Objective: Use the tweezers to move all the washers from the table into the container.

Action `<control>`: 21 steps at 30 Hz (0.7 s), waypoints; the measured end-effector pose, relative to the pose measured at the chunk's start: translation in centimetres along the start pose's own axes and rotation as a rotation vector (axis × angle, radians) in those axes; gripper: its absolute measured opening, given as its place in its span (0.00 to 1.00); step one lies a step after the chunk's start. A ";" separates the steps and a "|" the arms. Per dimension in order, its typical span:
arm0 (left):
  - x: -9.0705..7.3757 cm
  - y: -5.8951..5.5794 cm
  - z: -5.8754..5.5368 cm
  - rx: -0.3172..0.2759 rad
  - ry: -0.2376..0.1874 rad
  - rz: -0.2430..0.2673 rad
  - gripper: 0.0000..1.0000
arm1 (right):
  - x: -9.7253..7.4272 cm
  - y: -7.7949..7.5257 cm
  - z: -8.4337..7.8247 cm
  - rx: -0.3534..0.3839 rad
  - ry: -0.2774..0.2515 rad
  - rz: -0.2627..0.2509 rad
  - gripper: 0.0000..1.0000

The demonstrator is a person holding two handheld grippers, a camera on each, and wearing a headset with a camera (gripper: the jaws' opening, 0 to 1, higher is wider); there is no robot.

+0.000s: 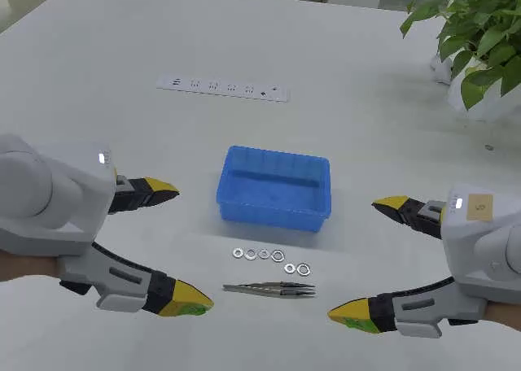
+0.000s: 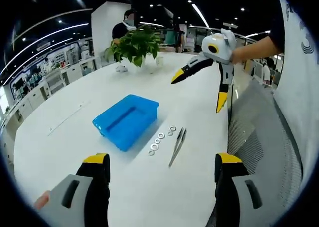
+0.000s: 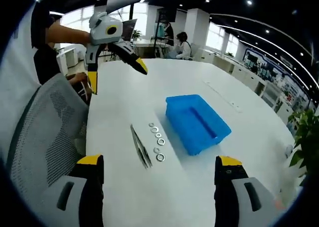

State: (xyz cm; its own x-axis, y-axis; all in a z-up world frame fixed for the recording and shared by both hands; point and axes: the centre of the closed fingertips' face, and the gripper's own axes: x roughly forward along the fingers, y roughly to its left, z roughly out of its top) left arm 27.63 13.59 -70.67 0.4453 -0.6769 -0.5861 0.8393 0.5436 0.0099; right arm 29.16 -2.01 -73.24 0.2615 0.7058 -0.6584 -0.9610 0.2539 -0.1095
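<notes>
Six washers (image 1: 264,254) lie in a loose row on the worktop (image 1: 98,54), just in front of the near wall of the blue container (image 1: 274,184); four sit in line, and two are set a little nearer the near edge and to the right. The container appears empty, so I judge the task has not begun.

The tweezers (image 1: 269,288) lie just on the near side of the washers, apart from them; their long axis runs left to right, roughly parallel to the near edge and to the row. Their two arms seem to part toward the right end, though I cannot be sure which end is the tips.

The left gripper (image 1: 175,245) hangs to the left of them with its jaws spread wide and nothing between them; the right gripper (image 1: 366,257) hangs to the right, just as wide and just as empty. The tweezers lie between the two, with the lower jaw of each close to one end; neither looks plainly nearer.

Whichever goes in has to come in along that left-to-right axis and close across the thin arms, lying flat on the worktop.
</notes>
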 end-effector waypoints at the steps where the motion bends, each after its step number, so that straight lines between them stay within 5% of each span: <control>1: 0.0 0.1 0.0 -0.001 0.002 0.001 0.92 | 0.0 0.0 0.0 -0.004 0.000 0.001 0.93; 21: -0.8 0.6 0.1 0.014 0.014 0.024 0.94 | 0.2 0.1 0.1 -0.023 0.010 0.010 0.93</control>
State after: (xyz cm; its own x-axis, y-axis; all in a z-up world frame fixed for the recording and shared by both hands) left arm 27.87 14.41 -70.07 0.4612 -0.6567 -0.5967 0.8327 0.5526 0.0354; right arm 29.12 -1.80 -73.29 0.2513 0.7017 -0.6666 -0.9654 0.2315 -0.1203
